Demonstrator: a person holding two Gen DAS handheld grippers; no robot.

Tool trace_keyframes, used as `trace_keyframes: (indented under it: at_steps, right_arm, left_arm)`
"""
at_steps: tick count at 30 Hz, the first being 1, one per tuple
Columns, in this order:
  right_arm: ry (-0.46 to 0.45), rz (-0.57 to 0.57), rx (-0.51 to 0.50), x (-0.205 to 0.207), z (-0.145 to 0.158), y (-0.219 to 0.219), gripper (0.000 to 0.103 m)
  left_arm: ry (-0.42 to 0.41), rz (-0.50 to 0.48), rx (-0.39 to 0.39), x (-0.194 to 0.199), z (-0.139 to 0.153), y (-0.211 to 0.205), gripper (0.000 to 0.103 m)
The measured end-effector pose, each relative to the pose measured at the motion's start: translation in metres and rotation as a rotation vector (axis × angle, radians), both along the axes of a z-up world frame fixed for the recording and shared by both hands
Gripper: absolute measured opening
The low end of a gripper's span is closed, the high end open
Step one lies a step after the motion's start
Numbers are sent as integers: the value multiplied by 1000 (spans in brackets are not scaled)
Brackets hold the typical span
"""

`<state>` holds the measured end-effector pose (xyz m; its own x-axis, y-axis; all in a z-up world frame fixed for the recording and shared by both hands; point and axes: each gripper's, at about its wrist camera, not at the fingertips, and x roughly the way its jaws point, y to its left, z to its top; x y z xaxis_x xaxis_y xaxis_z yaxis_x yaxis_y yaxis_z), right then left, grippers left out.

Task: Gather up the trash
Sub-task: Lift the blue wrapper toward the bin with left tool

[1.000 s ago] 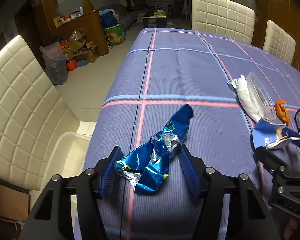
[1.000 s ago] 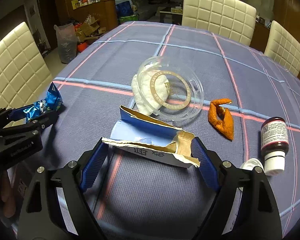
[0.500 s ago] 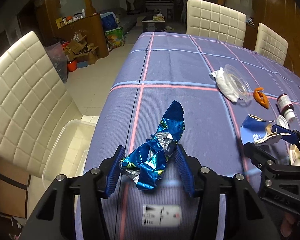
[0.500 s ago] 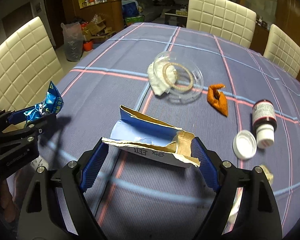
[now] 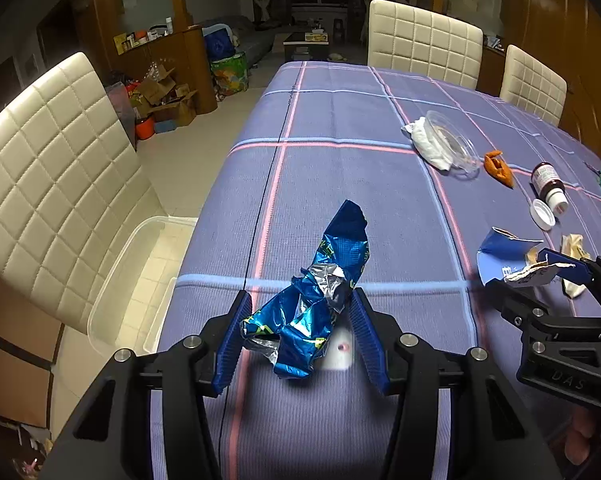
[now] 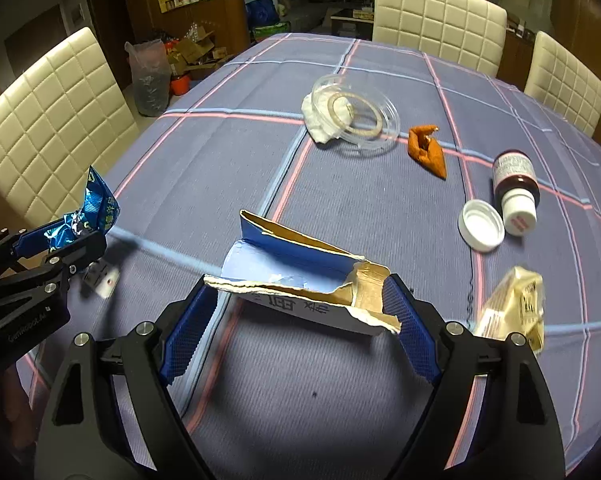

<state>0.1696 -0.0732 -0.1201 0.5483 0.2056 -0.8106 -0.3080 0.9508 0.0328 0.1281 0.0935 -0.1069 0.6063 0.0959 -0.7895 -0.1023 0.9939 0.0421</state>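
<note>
My left gripper point(image 5: 298, 322) is shut on a crumpled blue foil wrapper point(image 5: 316, 296) and holds it above the checked blue tablecloth point(image 5: 340, 128). My right gripper point(image 6: 296, 304) is shut on a torn blue cardboard box point(image 6: 296, 276), also lifted off the table. Each gripper shows in the other's view: the right with the box point(image 5: 512, 258) at the right edge, the left with the wrapper point(image 6: 92, 208) at the left edge. A clear plastic bin point(image 5: 128, 276) sits on the floor by the table's left edge.
On the table lie a clear plastic lid over a white tissue point(image 6: 350, 118), an orange peel point(image 6: 426, 150), a dark bottle point(image 6: 514, 188), its white cap point(image 6: 480, 224), a beige packet point(image 6: 516, 304) and a small white tag point(image 6: 104, 280). White quilted chairs point(image 5: 52, 168) stand around.
Both grippers have risen and drawn back from the table with their trash held. More of the table, the bottle, cap and beige packet have come into view.
</note>
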Motion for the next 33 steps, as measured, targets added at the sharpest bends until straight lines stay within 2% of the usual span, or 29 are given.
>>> trace_keyframes:
  at_steps: [4,16,33]
  right_arm:
    - [-1,8,2,-9,4,0,83]
    - [-20,65,-13,-28,15,21,83]
    - [-26,186,-63,-26,18,96,83]
  left_arm:
    - [-22,6,24,-12,5,-1,50]
    - [-71,45,23,-37,16,14,50]
    - [-83,167,-9,-46,10,83,50]
